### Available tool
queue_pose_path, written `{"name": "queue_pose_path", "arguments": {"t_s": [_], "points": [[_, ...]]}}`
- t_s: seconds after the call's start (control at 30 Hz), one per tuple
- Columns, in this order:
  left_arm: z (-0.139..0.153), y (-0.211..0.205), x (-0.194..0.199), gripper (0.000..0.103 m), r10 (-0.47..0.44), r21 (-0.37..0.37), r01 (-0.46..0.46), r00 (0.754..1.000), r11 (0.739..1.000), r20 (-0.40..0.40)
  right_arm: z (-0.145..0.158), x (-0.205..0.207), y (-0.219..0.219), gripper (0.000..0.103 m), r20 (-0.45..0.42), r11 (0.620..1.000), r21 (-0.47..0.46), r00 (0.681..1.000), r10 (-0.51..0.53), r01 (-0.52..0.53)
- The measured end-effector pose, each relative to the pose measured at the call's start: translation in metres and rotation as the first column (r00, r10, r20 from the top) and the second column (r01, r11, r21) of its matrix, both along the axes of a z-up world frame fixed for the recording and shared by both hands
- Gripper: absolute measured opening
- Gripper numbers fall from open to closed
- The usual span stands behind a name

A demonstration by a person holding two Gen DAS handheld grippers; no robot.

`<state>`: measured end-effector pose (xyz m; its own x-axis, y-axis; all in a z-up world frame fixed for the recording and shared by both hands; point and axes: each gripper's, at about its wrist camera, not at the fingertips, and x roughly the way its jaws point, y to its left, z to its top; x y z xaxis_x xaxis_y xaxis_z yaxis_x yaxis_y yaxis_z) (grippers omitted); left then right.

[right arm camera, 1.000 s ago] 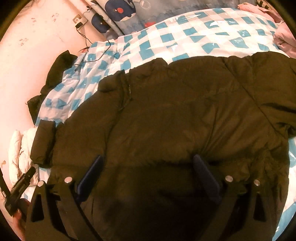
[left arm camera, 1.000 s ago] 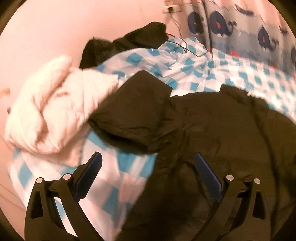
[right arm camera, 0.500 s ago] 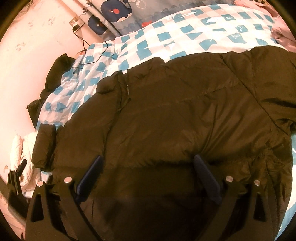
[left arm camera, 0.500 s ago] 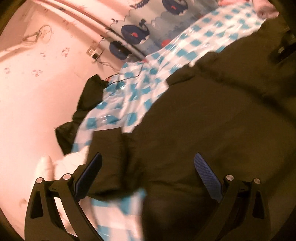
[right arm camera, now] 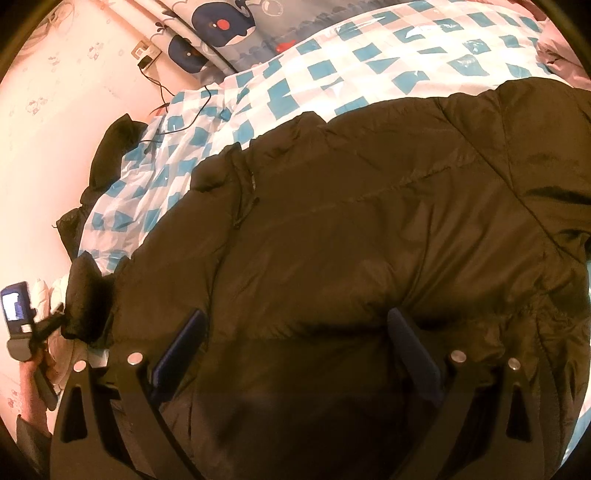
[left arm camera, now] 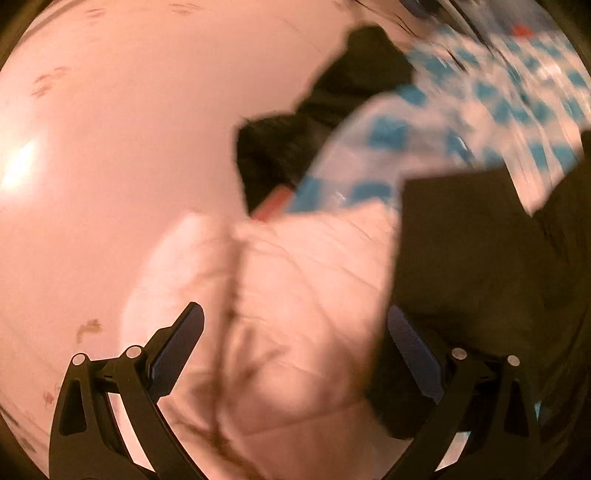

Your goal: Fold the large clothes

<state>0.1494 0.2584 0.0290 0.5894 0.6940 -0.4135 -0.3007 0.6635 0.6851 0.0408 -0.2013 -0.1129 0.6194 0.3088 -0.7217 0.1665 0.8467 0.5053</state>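
Observation:
A dark puffer jacket lies spread over the blue-and-white checked bed cover. My right gripper hovers open over its near hem with nothing between the fingers. The jacket's left sleeve ends in a cuff at the bed's left side. The left gripper's body shows beside that cuff, held by a hand. In the blurred left wrist view, my left gripper is open over a white puffy garment, and the dark sleeve lies just right of it.
Another black garment is bunched against the pink wall at the bed's left edge. A whale-print curtain hangs behind the bed. From a wall socket a cable trails onto the cover. Pink cloth lies far right.
The left gripper swung leftward, its view going from the jacket to the white garment and the wall, ending beside the sleeve cuff. The right gripper stayed over the hem, barely shifting.

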Motion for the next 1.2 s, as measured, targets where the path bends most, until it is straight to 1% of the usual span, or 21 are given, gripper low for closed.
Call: {"name": "queue_pose_path", "arguments": {"t_s": [0.03, 0.1, 0.13, 0.2, 0.23, 0.27, 0.3, 0.33, 0.4, 0.5, 0.53, 0.63, 0.67, 0.7, 0.73, 0.8, 0.87, 0.97, 1.07, 1.13, 1.2], "points": [[0.006, -0.004, -0.003, 0.096, -0.013, -0.012, 0.013, 1.0, 1.0, 0.011, 0.0, 0.0, 0.0, 0.095, 0.0, 1.0, -0.001, 1.0, -0.001, 0.001], [0.01, -0.017, -0.012, 0.096, -0.123, -0.109, 0.122, 0.992, 0.986, -0.006, -0.001, 0.0, 0.0, 0.096, -0.001, 1.0, -0.001, 1.0, -0.001, 0.001], [0.009, -0.035, -0.02, 0.096, -0.234, -0.154, 0.229, 0.972, 0.961, -0.015, -0.001, 0.0, 0.0, 0.096, -0.001, 1.0, -0.001, 1.0, -0.001, 0.001], [0.001, -0.062, -0.033, 0.096, -0.382, -0.182, 0.369, 0.923, 0.911, -0.04, -0.001, 0.001, -0.001, 0.096, -0.003, 1.0, 0.001, 1.0, -0.002, 0.002], [-0.01, -0.082, -0.039, 0.096, -0.464, -0.206, 0.439, 0.881, 0.875, -0.096, -0.001, 0.001, -0.001, 0.096, -0.003, 1.0, 0.002, 1.0, -0.002, 0.002], [-0.022, -0.096, -0.039, 0.096, -0.496, -0.208, 0.465, 0.858, 0.861, -0.134, -0.002, 0.001, -0.001, 0.096, -0.005, 1.0, 0.003, 1.0, -0.001, 0.001], [-0.035, -0.107, -0.039, 0.096, -0.512, -0.192, 0.48, 0.84, 0.856, -0.18, -0.002, 0.0, -0.002, 0.096, -0.005, 1.0, 0.004, 1.0, 0.0, 0.0], [-0.055, -0.118, -0.035, 0.096, -0.499, -0.157, 0.474, 0.828, 0.866, -0.255, -0.002, 0.001, -0.002, 0.096, -0.007, 1.0, 0.005, 1.0, 0.0, 0.0], [-0.083, -0.121, -0.022, 0.096, -0.462, -0.126, 0.447, 0.822, 0.886, -0.334, -0.003, 0.001, -0.003, 0.096, -0.006, 1.0, 0.007, 1.0, 0.0, 0.0], [-0.112, -0.102, 0.004, 0.097, -0.288, 0.097, 0.349, 0.877, 0.932, -0.385, -0.003, 0.002, -0.004, 0.096, -0.008, 1.0, 0.019, 1.0, 0.0, 0.0], [-0.102, -0.091, 0.013, 0.097, -0.263, 0.101, 0.321, 0.89, 0.942, -0.371, -0.004, 0.002, -0.005, 0.096, -0.009, 1.0, 0.027, 1.0, 0.0, 0.0], [-0.047, -0.073, 0.026, 0.096, -0.222, 0.07, 0.247, 0.941, 0.966, -0.255, -0.006, 0.003, -0.007, 0.096, -0.012, 0.998, 0.062, 1.0, 0.009, -0.008], [-0.019, -0.067, 0.032, 0.096, -0.148, 0.228, 0.181, 0.977, 0.957, -0.153, -0.006, 0.003, -0.005, 0.096, -0.013, 0.998, 0.059, 1.0, 0.009, -0.008], [0.0, -0.061, 0.035, 0.096, -0.12, 0.313, 0.142, 0.989, 0.939, -0.087, -0.006, 0.003, -0.005, 0.096, -0.012, 0.999, 0.05, 1.0, 0.01, -0.009], [0.02, -0.052, 0.038, 0.096, -0.097, 0.328, 0.106, 0.994, 0.939, -0.042, -0.006, 0.003, -0.004, 0.096, -0.013, 0.999, 0.047, 1.0, 0.011, -0.011], [0.063, -0.02, 0.048, 0.096, -0.026, 0.256, 0.023, 1.0, 0.966, 0.008, -0.006, 0.004, -0.005, 0.096, -0.014, 0.999, 0.047, 1.0, 0.011, -0.01], [0.083, 0.012, 0.057, 0.096, 0.045, 0.253, -0.051, 0.999, 0.966, 0.028, -0.008, 0.003, -0.006, 0.096, -0.016, 0.999, 0.045, 1.0, 0.012, -0.011], [0.094, 0.038, 0.055, 0.096, 0.101, 0.214, -0.107, 0.994, 0.971, 0.039, -0.009, 0.004, -0.004, 0.096, -0.02, 0.999, 0.031, 1.0, 0.014, -0.013], [0.081, 0.059, 0.061, 0.096, 0.143, 0.188, -0.138, 0.99, 0.972, -0.014, -0.009, 0.003, -0.004, 0.096, -0.021, 1.0, 0.022, 1.0, 0.017, -0.017], [0.077, 0.056, 0.051, 0.096, 0.088, 0.122, -0.086, 0.996, 0.989, -0.013, -0.01, 0.003, -0.003, 0.096, -0.022, 1.0, 0.019, 1.0, 0.019, -0.019], [0.068, 0.034, 0.037, 0.096, -0.019, 0.072, 0.019, 1.0, 0.997, 0.009, -0.01, 0.003, -0.004, 0.096, -0.024, 1.0, 0.02, 1.0, 0.019, -0.018]]}}
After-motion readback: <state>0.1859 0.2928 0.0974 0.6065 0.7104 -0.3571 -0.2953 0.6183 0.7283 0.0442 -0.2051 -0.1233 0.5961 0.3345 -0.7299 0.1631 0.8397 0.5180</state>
